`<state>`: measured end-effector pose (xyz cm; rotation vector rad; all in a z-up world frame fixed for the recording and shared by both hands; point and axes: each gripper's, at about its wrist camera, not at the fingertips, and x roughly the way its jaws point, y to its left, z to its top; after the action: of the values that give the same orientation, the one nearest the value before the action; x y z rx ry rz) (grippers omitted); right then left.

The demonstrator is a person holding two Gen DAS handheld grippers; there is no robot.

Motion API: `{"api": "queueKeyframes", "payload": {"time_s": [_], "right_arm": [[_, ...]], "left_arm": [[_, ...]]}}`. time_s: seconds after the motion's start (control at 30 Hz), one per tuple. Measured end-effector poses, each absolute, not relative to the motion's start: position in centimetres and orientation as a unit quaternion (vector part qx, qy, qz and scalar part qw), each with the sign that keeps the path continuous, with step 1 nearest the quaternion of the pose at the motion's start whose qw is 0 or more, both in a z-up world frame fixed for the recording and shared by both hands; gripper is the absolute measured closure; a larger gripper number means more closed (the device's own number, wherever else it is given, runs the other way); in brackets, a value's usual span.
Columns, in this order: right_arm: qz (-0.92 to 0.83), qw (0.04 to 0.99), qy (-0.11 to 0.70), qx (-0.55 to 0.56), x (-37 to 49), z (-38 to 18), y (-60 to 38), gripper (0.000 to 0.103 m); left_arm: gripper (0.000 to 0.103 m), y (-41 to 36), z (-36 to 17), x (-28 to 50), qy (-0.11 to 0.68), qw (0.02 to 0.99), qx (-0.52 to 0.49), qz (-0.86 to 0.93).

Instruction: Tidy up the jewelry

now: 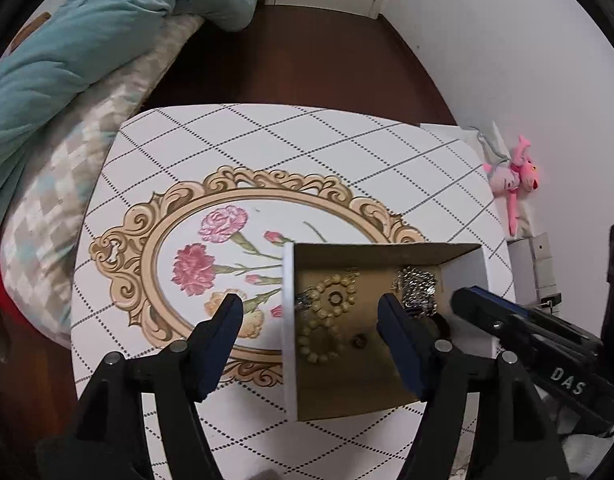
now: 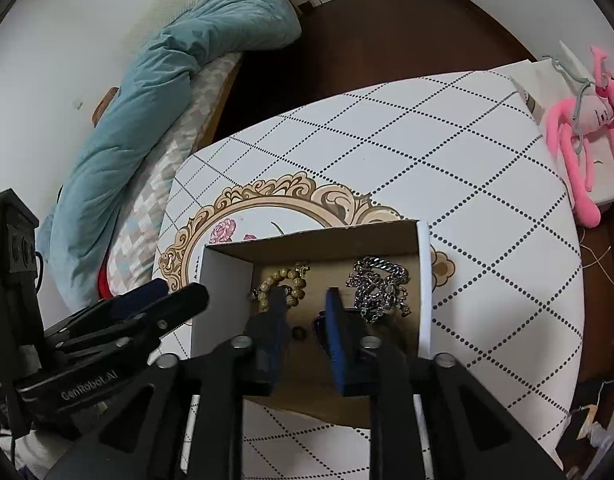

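An open cardboard box [image 1: 463,276] with white outer walls stands on the table; it also shows in the right wrist view [image 2: 423,280]. Inside lie tan bead bracelets [image 1: 331,312] [image 2: 285,280], a silver chain heap [image 1: 417,288] [image 2: 381,282] and a small dark ring [image 1: 359,341] [image 2: 298,333]. My left gripper [image 1: 311,310] is open, its fingers straddling the box's left wall. My right gripper [image 2: 305,304] is open and empty above the box's inside, over the ring; in the left wrist view it [image 1: 483,304] reaches in from the right.
The table [image 1: 267,140] has a white diamond-pattern cover with a gold oval flower frame. A bed with a teal duvet [image 1: 87,40] lies at the left. A pink plush toy [image 2: 579,128] rests on a white box at the right. Dark wood floor lies beyond.
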<state>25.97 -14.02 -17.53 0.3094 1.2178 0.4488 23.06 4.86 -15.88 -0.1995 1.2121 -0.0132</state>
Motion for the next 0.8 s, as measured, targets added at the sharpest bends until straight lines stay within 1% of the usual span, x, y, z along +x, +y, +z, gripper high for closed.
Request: {"api": "queueKeyframes", "payload": {"time_s": [0.03,0.13,0.17,0.2,0.23,0.27,0.3,0.33,0.37,0.43,0.53,0.8], "right_arm": [[0.207,0.787,0.564,0.143,25.8,-17.4,-14.2,0.078],[0.196,0.792,0.562,0.131,25.4,-17.0,-14.5,0.076],[0.192,0.798,0.559,0.123,25.1,-16.7,-14.6,0.075],[0.186,0.802,0.556,0.116,24.7,-16.5,-14.8,0.069],[0.177,0.807,0.553,0.107,24.4,-16.3,-14.9,0.065],[0.162,0.816,0.547,0.093,23.9,-16.0,-15.1,0.053],[0.146,0.824,0.542,0.074,23.5,-15.8,-15.2,0.037],[0.128,0.831,0.539,0.053,23.1,-15.7,-15.2,0.029],[0.116,0.835,0.536,0.040,22.8,-15.6,-15.2,0.015],[0.085,0.843,0.531,0.002,22.0,-15.7,-15.1,0.003],[0.055,0.846,0.530,-0.033,21.2,-16.2,-15.1,0.000],[0.035,0.850,0.525,-0.044,19.6,-16.9,-15.3,0.000]], "left_arm": [[0.034,5.0,-15.9,23.0,0.569,0.817,-0.093,-0.003],[0.021,5.4,-16.0,22.3,0.562,0.822,-0.094,0.008],[0.019,5.5,-16.0,22.0,0.559,0.824,-0.090,0.013],[0.018,5.5,-16.1,21.7,0.556,0.827,-0.083,0.020],[0.011,5.5,-16.1,21.5,0.554,0.828,-0.076,0.026],[0.003,5.5,-16.2,21.2,0.552,0.830,-0.069,0.034],[0.001,5.6,-16.3,20.8,0.548,0.833,-0.064,0.040],[0.000,5.6,-16.4,20.4,0.545,0.835,-0.058,0.045],[0.000,5.5,-16.5,20.1,0.543,0.837,-0.050,0.052],[0.000,5.5,-16.9,19.6,0.542,0.837,-0.035,0.066],[0.000,5.5,-17.3,18.8,0.541,0.837,-0.031,0.069],[0.000,5.1,-17.1,17.4,0.539,0.838,-0.037,0.075]]}}
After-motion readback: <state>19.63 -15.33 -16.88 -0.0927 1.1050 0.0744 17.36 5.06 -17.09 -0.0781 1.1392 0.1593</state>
